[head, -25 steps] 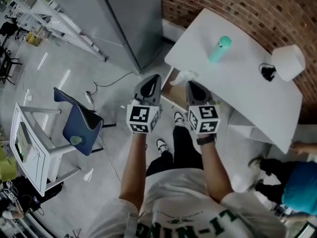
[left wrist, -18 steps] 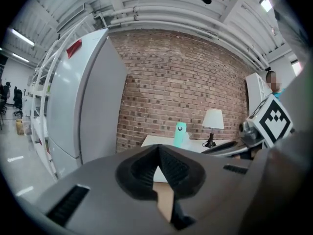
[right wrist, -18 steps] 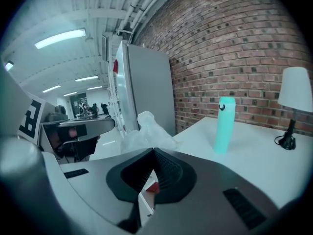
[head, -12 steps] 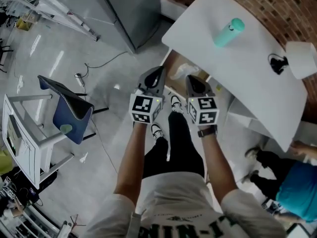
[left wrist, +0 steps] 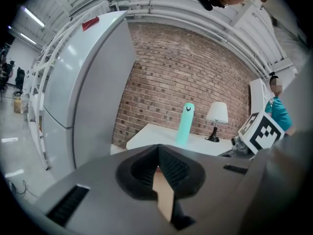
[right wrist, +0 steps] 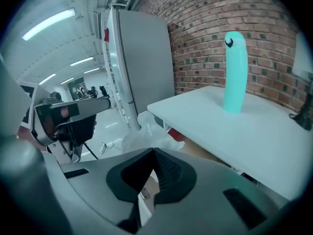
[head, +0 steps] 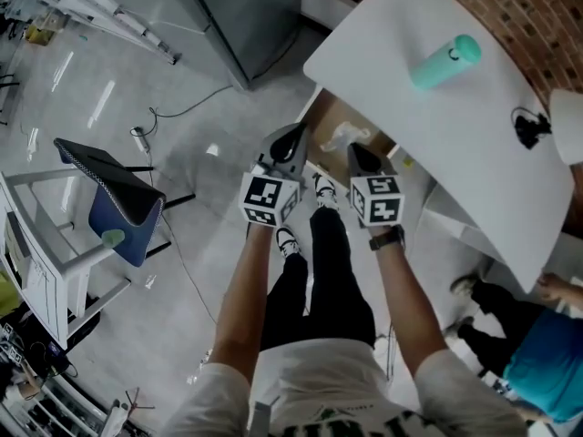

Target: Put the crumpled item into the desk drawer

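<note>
A white crumpled item lies in the open brown drawer under the near edge of the white desk. In the right gripper view the crumpled item shows just past the jaws. My left gripper hangs at the drawer's left side and is shut, with nothing held. My right gripper hangs just below the item and is shut and empty too. Seen from their own cameras, the left gripper and the right gripper both have their pads meeting at the tips.
A teal bottle lies on the desk, with a white lamp at its right end. A tall grey cabinet stands left of the desk. A blue chair is at the left. A person in blue is at the lower right.
Both grippers have sunk toward the open drawer, side by side and still shut. The desk has slid up and right in the head view.
</note>
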Action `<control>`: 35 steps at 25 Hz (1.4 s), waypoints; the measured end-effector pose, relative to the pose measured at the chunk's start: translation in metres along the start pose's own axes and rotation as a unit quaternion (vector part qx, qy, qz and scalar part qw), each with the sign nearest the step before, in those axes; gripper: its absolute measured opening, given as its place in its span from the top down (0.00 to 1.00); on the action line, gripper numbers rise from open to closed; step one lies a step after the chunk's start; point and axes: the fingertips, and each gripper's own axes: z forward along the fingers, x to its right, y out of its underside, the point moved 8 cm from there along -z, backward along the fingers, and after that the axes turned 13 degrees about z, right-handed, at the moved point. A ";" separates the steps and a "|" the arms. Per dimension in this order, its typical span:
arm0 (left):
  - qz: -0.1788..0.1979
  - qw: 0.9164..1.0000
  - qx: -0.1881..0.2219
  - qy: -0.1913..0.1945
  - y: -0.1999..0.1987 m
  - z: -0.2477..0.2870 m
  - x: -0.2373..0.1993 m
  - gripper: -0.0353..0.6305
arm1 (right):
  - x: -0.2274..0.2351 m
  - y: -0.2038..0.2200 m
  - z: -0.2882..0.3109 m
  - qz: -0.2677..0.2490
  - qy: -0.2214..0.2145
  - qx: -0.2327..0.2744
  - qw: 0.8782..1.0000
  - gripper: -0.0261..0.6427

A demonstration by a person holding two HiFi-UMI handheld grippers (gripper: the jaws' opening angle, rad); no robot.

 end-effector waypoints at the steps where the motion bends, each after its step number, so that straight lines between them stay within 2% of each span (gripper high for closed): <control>1: -0.003 1.000 0.001 0.000 0.005 0.002 -0.001 0.95 | 0.003 0.004 0.007 0.000 0.002 -0.006 1.000 0.96; 12: 0.011 1.000 -0.001 0.009 0.063 0.029 -0.012 0.95 | 0.023 0.040 0.072 -0.033 -0.005 -0.058 0.998 0.96; 17: 0.023 0.999 -0.017 0.031 0.090 0.044 -0.006 0.95 | 0.034 0.055 0.094 -0.031 -0.012 -0.086 0.996 0.96; 21: 0.030 0.999 -0.019 0.041 0.104 0.052 -0.002 0.95 | 0.039 0.072 0.112 -0.028 -0.013 -0.106 0.994 0.96; 27: 0.018 0.999 -0.009 0.044 0.121 0.062 -0.010 0.95 | 0.049 0.086 0.145 -0.030 -0.013 -0.131 0.991 0.96; 30: 0.008 0.999 -0.008 0.046 0.127 0.064 -0.011 0.95 | 0.066 0.089 0.156 -0.027 -0.001 -0.140 0.990 0.96; 35: 0.015 0.999 -0.002 0.045 0.128 0.069 -0.015 0.95 | 0.076 0.090 0.174 -0.039 0.020 -0.163 0.986 0.96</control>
